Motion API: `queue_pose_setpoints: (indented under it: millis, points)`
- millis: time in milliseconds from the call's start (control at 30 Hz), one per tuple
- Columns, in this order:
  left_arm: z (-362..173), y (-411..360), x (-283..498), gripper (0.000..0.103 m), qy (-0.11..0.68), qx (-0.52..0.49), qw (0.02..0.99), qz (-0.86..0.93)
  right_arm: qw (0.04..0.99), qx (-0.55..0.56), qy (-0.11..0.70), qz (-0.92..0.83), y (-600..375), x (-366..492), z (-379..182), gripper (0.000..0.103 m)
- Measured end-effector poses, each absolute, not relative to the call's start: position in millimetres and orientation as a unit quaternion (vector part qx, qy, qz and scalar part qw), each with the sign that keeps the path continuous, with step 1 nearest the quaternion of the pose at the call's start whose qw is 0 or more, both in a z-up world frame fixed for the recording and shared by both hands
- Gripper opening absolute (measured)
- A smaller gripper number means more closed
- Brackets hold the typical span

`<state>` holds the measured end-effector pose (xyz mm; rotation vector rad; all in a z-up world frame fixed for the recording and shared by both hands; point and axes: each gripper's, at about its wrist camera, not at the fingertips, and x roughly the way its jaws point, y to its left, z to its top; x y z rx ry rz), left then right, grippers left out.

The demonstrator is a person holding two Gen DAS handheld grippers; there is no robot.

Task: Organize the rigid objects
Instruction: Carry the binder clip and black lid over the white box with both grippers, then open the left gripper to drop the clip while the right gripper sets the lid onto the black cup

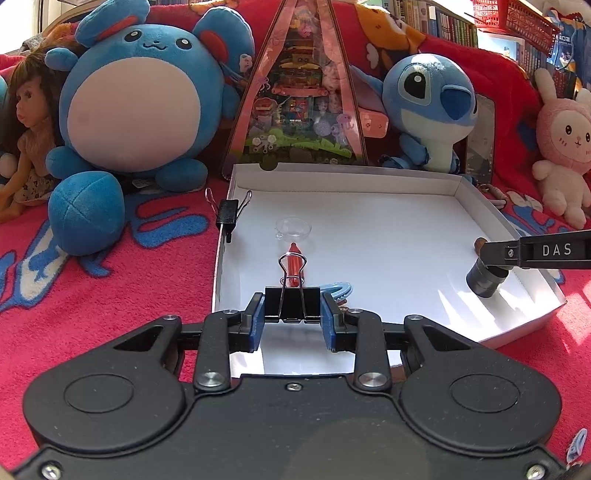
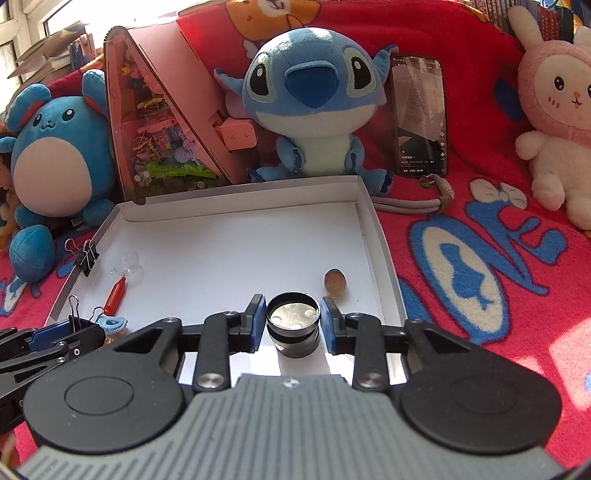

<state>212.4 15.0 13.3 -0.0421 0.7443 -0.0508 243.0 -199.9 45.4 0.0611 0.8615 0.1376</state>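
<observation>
A black clip [image 1: 292, 303] hung pinched over the white tray's [image 1: 369, 177] near-left corner, a black lens [image 2: 293, 326] upright at near-right; crayon [image 1: 294, 266], clear cup [image 1: 293, 229] and coin [image 2: 335, 283] lay inside.

Background is basically a toy pile on a red fleece blanket [image 2: 480, 184] with blue and white shapes on it. There's a big round blue plush [image 1: 136, 103] with a pale belly on the left, a doll [image 1: 26, 122] with brown hair just beside it, and a blue Stitch plush [image 2: 310, 99] sitting in the middle. A pink triangular diorama box [image 1: 303, 96] stands between the two blue ones. A phone [image 2: 419, 114] leans upright next to Stitch, and a pink bunny plush [image 2: 557, 110] sits far right. Books [image 1: 443, 22] line the back.
</observation>
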Motion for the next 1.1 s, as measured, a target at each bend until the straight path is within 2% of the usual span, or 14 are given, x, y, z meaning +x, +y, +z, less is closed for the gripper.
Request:
queue_pose_setpoints:
  millis: [433, 467, 533, 600, 667, 1100]
  points:
    - [11, 12, 213, 0.03, 0.354, -0.016, 0.935, -0.025, 0.905, 0.02, 0.419, 0.068, -197, 244, 42, 0.038]
    - [11, 12, 212, 0.03, 0.352, -0.017, 0.936, -0.024, 0.905, 0.021, 0.419, 0.069, -198, 244, 42, 0.042]
    - [12, 12, 211, 0.031, 0.347, -0.018, 0.937, -0.022, 0.906, 0.023, 0.417, 0.071, -198, 243, 41, 0.042]
    - [13, 12, 210, 0.038, 0.345, -0.018, 0.938, -0.022, 0.906, 0.024, 0.417, 0.072, -199, 243, 41, 0.044]
    - [15, 12, 208, 0.04, 0.341, -0.017, 0.94, -0.021, 0.906, 0.026, 0.416, 0.071, -199, 242, 41, 0.056]
    - [26, 7, 192, 0.053, 0.329, -0.011, 0.944, -0.034, 0.91, 0.029, 0.407, 0.08, -204, 230, 46, 0.073]
